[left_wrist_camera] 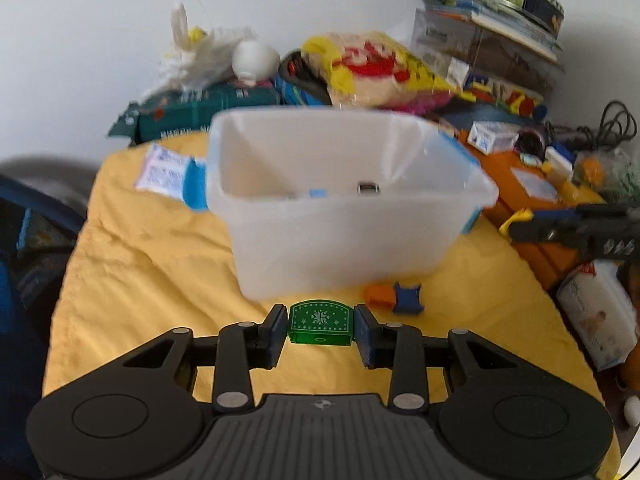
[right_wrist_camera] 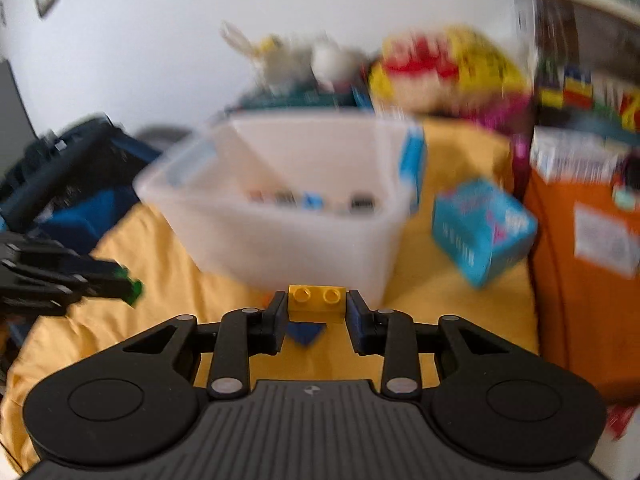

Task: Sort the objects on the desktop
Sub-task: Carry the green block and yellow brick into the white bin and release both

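Observation:
My left gripper is shut on a green piece with a white snowflake pattern, held above the yellow cloth just in front of the translucent white bin. My right gripper is shut on a yellow two-stud brick, also in front of the bin. The bin holds several small items on its floor. An orange brick and a blue piece lie on the cloth by the bin's near wall. The right gripper shows at the right of the left wrist view, the left gripper at the left of the right wrist view.
A yellow cloth covers the table. A blue box lies right of the bin. Orange boxes stand at the right edge. Bags, books and a white plush are piled behind the bin. A tissue pack lies at its left.

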Action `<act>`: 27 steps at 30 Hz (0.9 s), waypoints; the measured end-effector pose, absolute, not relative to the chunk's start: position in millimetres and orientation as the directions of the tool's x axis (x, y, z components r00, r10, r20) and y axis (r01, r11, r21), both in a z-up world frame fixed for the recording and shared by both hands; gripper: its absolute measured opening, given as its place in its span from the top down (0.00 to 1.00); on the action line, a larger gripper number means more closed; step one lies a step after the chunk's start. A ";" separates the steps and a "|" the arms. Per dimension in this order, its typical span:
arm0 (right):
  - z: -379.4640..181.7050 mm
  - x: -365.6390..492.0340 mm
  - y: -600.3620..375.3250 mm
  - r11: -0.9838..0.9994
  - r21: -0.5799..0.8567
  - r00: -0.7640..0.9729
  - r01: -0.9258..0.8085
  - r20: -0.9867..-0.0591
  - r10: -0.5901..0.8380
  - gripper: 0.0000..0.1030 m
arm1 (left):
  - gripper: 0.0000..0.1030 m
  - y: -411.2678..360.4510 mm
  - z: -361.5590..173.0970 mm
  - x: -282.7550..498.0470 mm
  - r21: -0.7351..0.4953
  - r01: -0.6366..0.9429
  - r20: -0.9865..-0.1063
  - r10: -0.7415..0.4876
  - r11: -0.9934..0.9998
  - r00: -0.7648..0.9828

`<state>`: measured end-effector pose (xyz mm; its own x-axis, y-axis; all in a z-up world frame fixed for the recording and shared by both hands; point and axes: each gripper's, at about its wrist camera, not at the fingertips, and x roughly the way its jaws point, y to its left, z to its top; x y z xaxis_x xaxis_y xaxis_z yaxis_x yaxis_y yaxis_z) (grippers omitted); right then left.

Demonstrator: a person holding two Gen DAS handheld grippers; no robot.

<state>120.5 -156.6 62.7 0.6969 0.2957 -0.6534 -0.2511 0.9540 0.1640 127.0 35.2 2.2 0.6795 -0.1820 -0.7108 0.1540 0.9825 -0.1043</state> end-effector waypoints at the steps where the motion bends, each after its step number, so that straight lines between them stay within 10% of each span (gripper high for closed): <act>1: 74.2 122.1 -155.7 0.952 0.164 0.706 -0.258 -0.640 0.302 0.67 | 0.62 36.7 8.2 129.7 -0.096 0.158 -0.703 -0.180 0.983 0.688; 17: 136.6 253.1 -125.6 0.945 0.172 0.645 -0.277 -0.696 0.316 0.66 | 0.56 42.6 87.3 255.9 -0.094 0.130 -0.699 -0.158 0.987 0.697; 21: 130.3 270.2 -120.5 0.965 0.114 0.648 -0.237 -0.721 0.245 0.31 | 0.34 38.1 76.5 269.2 0.012 0.075 -0.715 -0.043 0.997 0.698; 27: 129.4 235.9 -136.3 0.957 0.137 0.685 -0.254 -0.673 0.278 0.31 | 0.34 52.5 59.5 215.1 -0.055 0.107 -0.668 -0.116 0.993 0.735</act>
<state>235.9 -136.3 129.4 0.6848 0.2785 -0.6734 -0.2543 0.9573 0.1373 215.1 52.5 59.5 0.7350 -0.1163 -0.6681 0.1067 0.9927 -0.0554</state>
